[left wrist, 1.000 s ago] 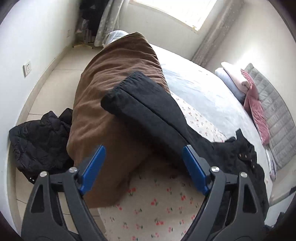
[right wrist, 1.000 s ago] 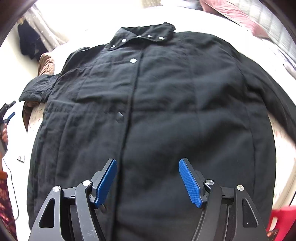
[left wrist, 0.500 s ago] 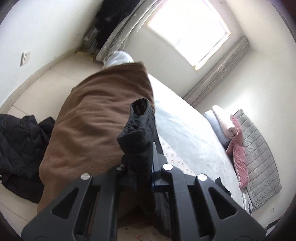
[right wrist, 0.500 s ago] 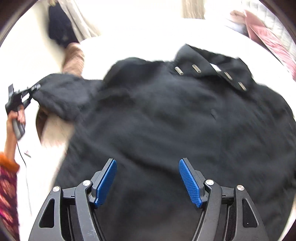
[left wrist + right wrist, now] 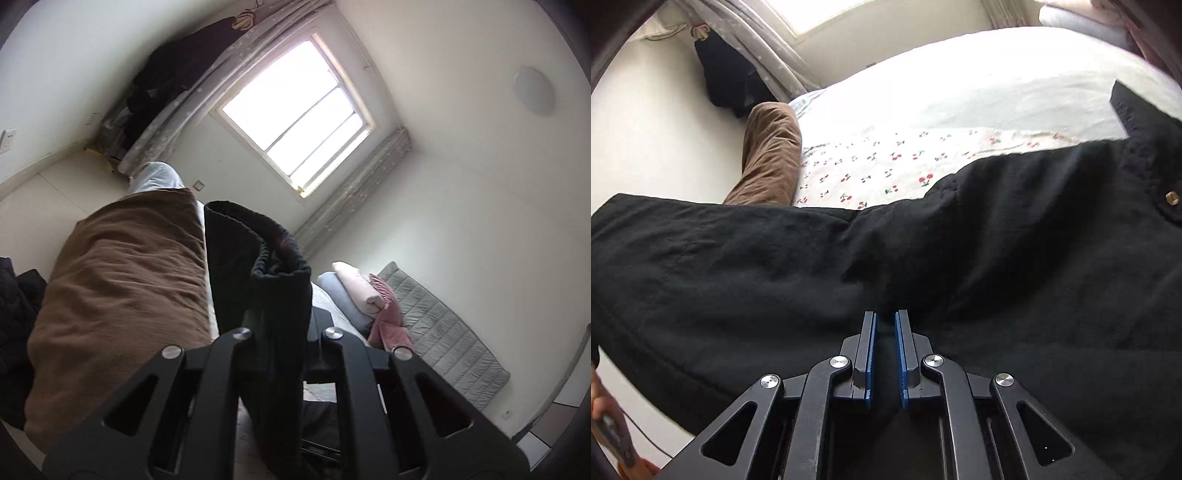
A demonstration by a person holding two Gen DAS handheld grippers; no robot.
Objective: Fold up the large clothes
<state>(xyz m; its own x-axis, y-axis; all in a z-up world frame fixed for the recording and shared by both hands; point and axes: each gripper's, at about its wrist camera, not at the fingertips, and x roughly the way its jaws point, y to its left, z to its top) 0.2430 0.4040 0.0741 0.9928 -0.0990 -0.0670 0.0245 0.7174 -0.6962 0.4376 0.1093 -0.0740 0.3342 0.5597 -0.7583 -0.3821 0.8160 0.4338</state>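
With the left tool clamped on the raised sleeve cuff and the right tool pinching the black coat on the bed, the sleeve fold is underway; next, carry the cuff across the body.

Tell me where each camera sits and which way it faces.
Left wrist: on the left gripper, tilted up toward the bright window; its fingers clamp the black coat's cuffed sleeve.
Right wrist: on the right gripper, facing low across the cherry-print bed sheet; fingers pinch the black padded coat.
Shared: coat, brown blanket.
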